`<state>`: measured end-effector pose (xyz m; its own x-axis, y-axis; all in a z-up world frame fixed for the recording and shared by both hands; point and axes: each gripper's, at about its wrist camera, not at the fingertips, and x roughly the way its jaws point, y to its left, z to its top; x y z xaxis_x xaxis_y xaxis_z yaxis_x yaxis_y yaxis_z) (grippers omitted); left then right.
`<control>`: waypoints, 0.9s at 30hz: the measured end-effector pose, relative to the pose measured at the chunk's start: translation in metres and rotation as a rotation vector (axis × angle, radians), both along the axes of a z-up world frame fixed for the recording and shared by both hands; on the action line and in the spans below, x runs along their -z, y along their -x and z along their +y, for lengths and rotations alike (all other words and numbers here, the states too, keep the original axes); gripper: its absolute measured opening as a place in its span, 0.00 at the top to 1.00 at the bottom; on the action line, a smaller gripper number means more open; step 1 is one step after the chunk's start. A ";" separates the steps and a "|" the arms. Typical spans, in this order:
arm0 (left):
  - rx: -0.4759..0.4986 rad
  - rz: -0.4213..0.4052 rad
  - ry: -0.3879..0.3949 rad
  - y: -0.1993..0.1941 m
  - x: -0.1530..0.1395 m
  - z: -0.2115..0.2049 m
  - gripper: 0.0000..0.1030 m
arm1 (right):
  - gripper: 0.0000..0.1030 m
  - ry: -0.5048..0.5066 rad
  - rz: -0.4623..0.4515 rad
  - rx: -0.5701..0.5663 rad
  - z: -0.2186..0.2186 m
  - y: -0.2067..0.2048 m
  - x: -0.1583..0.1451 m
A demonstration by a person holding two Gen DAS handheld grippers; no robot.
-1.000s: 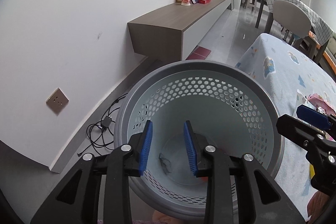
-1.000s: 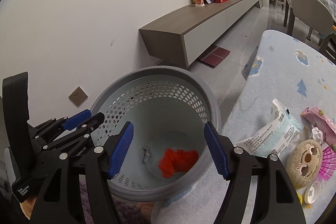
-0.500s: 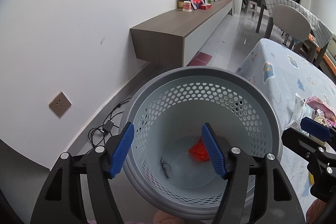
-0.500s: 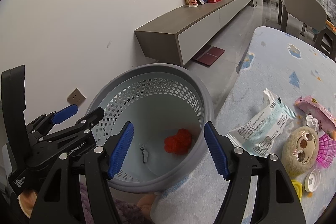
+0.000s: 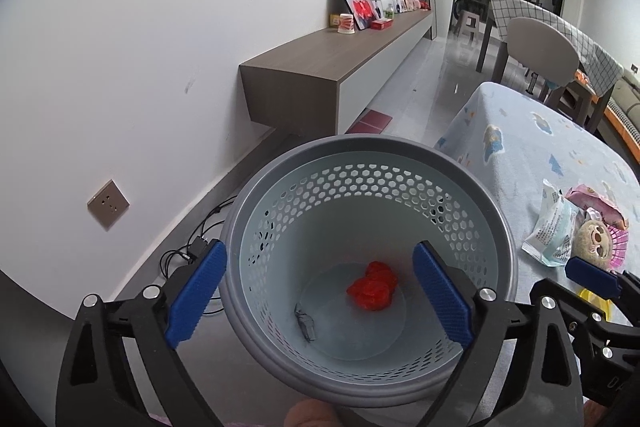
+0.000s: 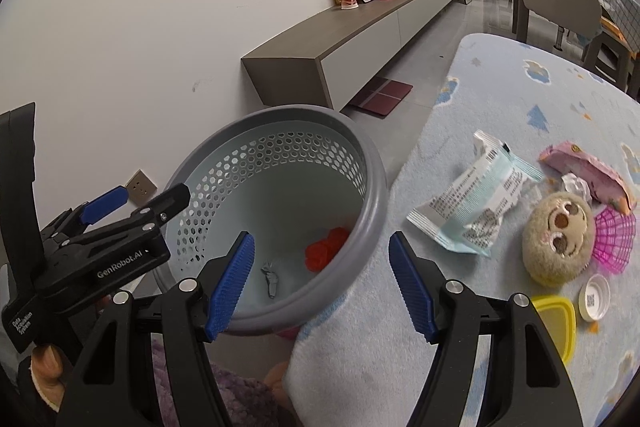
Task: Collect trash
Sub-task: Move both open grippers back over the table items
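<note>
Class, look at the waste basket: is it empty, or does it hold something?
Not empty: the waste basket holds a red crumpled wad and a small grey scrap.

A white wall [image 5: 160, 47] fills nine to twelve o'clock, a socket plate [image 5: 108, 204] low on it. A long floating cabinet [image 5: 340, 55] runs toward one o'clock — framed photos [image 5: 360, 11] on top — over glossy grey floor [image 5: 432, 87].

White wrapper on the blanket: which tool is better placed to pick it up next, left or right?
Right, probably. The right tool is open and empty, and the white wrapper lies just ahead, to its right. The left tool, also open, hangs over the bin, farther from the wrapper.
</note>
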<state>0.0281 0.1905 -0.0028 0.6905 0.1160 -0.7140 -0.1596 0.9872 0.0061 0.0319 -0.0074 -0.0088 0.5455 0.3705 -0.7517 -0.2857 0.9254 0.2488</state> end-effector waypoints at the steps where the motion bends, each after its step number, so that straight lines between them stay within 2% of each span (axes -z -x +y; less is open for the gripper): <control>1: 0.005 -0.002 0.003 0.001 0.000 -0.001 0.10 | 0.35 -0.003 -0.001 0.006 -0.003 0.003 0.000; 17: 0.085 -0.023 0.014 0.014 -0.005 -0.024 0.09 | 0.35 0.026 -0.001 0.156 -0.067 0.052 0.000; 27: 0.165 -0.036 0.017 0.019 -0.010 -0.058 0.09 | 0.35 0.031 0.008 0.258 -0.113 0.074 0.001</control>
